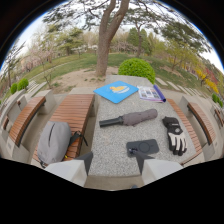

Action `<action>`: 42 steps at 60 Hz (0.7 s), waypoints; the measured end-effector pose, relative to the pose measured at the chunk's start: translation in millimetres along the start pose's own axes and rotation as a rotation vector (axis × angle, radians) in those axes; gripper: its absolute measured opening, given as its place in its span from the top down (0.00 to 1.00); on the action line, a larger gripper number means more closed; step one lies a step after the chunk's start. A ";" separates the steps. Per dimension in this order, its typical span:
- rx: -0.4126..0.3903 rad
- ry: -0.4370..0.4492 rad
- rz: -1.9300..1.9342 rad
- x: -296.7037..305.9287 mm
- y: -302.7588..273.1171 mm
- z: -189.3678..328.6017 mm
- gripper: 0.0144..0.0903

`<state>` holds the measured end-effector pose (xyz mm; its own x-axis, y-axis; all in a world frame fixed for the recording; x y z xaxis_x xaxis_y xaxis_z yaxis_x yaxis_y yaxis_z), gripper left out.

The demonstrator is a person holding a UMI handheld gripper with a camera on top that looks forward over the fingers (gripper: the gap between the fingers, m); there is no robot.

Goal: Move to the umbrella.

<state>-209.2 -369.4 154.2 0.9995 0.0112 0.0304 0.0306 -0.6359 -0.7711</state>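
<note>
1. The folded umbrella point(129, 119) lies on the speckled stone table point(107, 145), beyond the gripper point(114, 170).
2. It lies slantwise, black handle toward the wooden bench point(72, 112), grey cloth end toward the glove point(175, 134).
3. The gripper's pale fingers stand open, holding nothing.
4. A dark flat holder point(142, 147) lies just ahead.

Lower left of the frame, we've got a grey backpack point(54, 142) resting on a slatted wooden bench point(75, 112). Up top centre, a blue book point(116, 91) lies on the stone table point(107, 150), an open booklet point(150, 93) beside it. At right, a black-and-white glove point(175, 134); near the bottom, a dark flat case point(143, 147). A tree trunk point(106, 40) rises behind.
</note>
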 end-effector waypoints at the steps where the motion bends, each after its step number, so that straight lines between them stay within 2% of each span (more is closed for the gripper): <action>1: 0.000 0.000 0.001 -0.2 -0.1 -0.1 0.08; 24: -0.009 0.023 0.013 19.5 -2.6 16.1 0.08; 42: -0.019 0.036 0.009 56.2 -14.9 60.7 0.08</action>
<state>-152.8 -312.5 128.8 0.9987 -0.0219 0.0467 0.0212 -0.6502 -0.7595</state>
